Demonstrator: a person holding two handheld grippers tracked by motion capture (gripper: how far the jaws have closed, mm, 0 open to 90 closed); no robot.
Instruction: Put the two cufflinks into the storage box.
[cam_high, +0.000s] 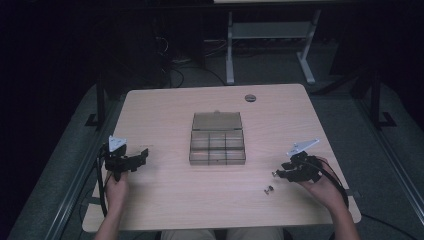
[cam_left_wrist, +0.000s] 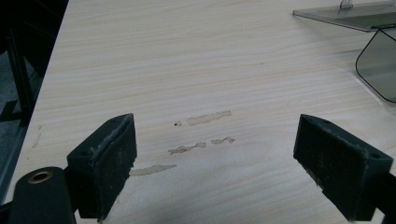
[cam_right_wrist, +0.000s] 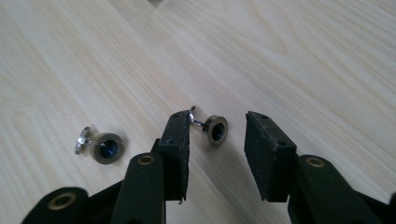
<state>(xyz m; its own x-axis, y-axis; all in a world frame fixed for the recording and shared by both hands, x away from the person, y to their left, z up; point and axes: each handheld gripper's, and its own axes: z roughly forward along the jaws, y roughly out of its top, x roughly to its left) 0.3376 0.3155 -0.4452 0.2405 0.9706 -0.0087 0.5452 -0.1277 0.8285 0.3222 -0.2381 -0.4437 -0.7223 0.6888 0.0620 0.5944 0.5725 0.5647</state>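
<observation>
Two small metal cufflinks with dark blue faces lie on the wooden table. One cufflink (cam_right_wrist: 215, 129) lies between the jaws of my right gripper (cam_right_wrist: 218, 122), close to the left pad, with a gap to the right pad. The other cufflink (cam_right_wrist: 105, 147) rests just outside, left of the left jaw. From the high view my right gripper (cam_high: 279, 173) sits low at the table's right, one cufflink (cam_high: 274, 173) at its tips and the second cufflink (cam_high: 269, 189) nearer the front edge. My left gripper (cam_high: 140, 159) rests at the left, wide open and empty (cam_left_wrist: 215, 154).
An open, clear smoky compartment box (cam_high: 217, 161) stands mid-table with its lid laid back; its corner (cam_left_wrist: 379, 65) shows at the right of the left gripper view. A round cable grommet (cam_high: 250, 97) sits near the far edge. Pale scuff marks (cam_left_wrist: 201, 135) streak the wood.
</observation>
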